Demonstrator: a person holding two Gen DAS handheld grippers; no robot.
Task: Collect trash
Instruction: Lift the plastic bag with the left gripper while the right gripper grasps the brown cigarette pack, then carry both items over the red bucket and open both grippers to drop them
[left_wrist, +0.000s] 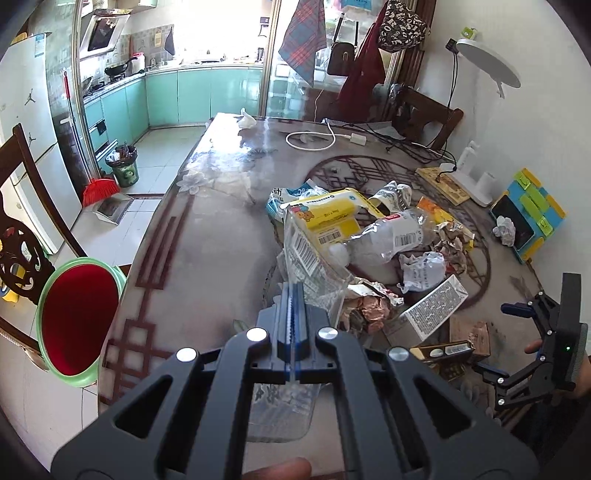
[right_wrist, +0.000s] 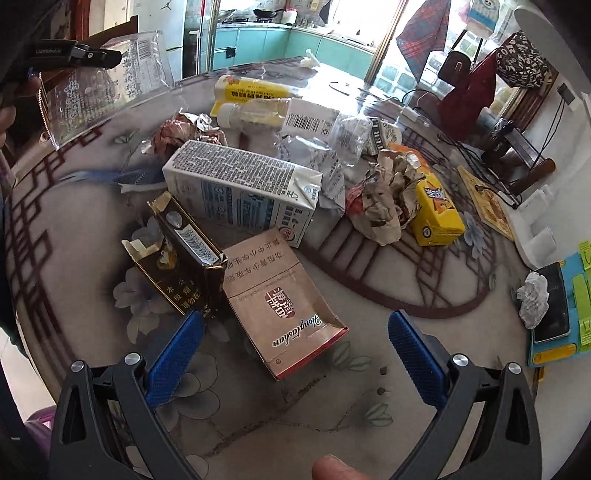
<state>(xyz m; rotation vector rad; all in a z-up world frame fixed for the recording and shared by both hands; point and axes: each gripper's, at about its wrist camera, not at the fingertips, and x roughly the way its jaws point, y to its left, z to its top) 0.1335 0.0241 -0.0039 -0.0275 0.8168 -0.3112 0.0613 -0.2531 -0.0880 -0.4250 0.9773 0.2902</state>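
Note:
My left gripper (left_wrist: 294, 291) is shut on a clear plastic wrapper (left_wrist: 314, 273) with a barcode, held above the table's left edge; the wrapper also shows in the right wrist view (right_wrist: 99, 77). My right gripper (right_wrist: 295, 332) is open and empty, its blue pads on either side of a tan cigarette pack (right_wrist: 280, 299). A dark gold cigarette pack (right_wrist: 181, 254) lies just left of it. Behind stand a white milk carton (right_wrist: 240, 188), a crushed clear bottle (right_wrist: 295, 122), crumpled paper (right_wrist: 388, 195), a yellow box (right_wrist: 436, 210) and a yellow tissue pack (right_wrist: 255, 92).
A green bin with a red liner (left_wrist: 77, 314) stands on the floor left of the table. A phone on a blue holder (right_wrist: 554, 306), a paper ball (right_wrist: 533, 295), a white charger stand (right_wrist: 535, 236) and cables (left_wrist: 314, 138) lie at the right and far side. A chair (left_wrist: 22, 221) is at left.

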